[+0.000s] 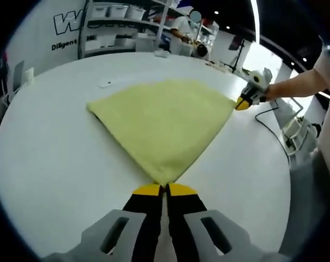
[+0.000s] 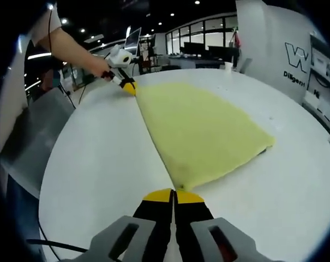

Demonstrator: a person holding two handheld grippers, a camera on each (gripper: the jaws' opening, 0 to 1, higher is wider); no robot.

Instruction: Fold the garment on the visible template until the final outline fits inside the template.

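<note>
Yellow garment [image 1: 162,125], partly folded on table [image 1: 50,158], corners pinched by closed left gripper [image 1: 165,189] and right gripper [image 2: 174,194]; template not discernible, folding unfinished

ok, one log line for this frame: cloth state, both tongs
cloth: yellow fleecy folded cloth flat on round white table | left tongs: shut on near corner | right tongs: shut on other corner | template: not discernible

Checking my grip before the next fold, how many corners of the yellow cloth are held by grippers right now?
2. The left gripper pinches the near corner of the yellow cloth in its view; the right gripper pinches another corner, seen at the cloth's far right in the left gripper view. The remaining corner lies free on the white table.
</note>
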